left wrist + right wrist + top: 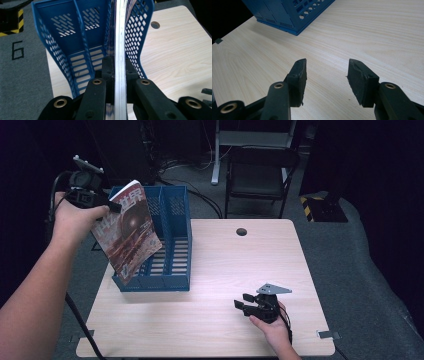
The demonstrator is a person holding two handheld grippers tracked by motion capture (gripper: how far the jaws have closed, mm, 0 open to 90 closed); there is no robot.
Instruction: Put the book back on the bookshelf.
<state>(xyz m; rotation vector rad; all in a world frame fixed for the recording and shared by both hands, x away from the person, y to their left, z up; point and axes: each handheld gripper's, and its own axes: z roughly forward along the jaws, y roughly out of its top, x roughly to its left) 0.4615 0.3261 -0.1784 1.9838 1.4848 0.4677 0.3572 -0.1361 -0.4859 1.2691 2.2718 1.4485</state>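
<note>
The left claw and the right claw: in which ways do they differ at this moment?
The left claw is shut on the magazine, while the right claw stands open with nothing between its jaws. The left claw is raised in the air beside the blue file rack; the right claw sits low over the table, near its front edge. Both have black jaws, and a hand holds each.

It looked like a lab or recording studio: black curtains stood around a pale wooden worktop (240, 265), a folding chair (260, 175) sat beyond its far edge, and the grey carpet carried hazard tape (306, 206) (plus a painted numeral (17, 50)).
</note>
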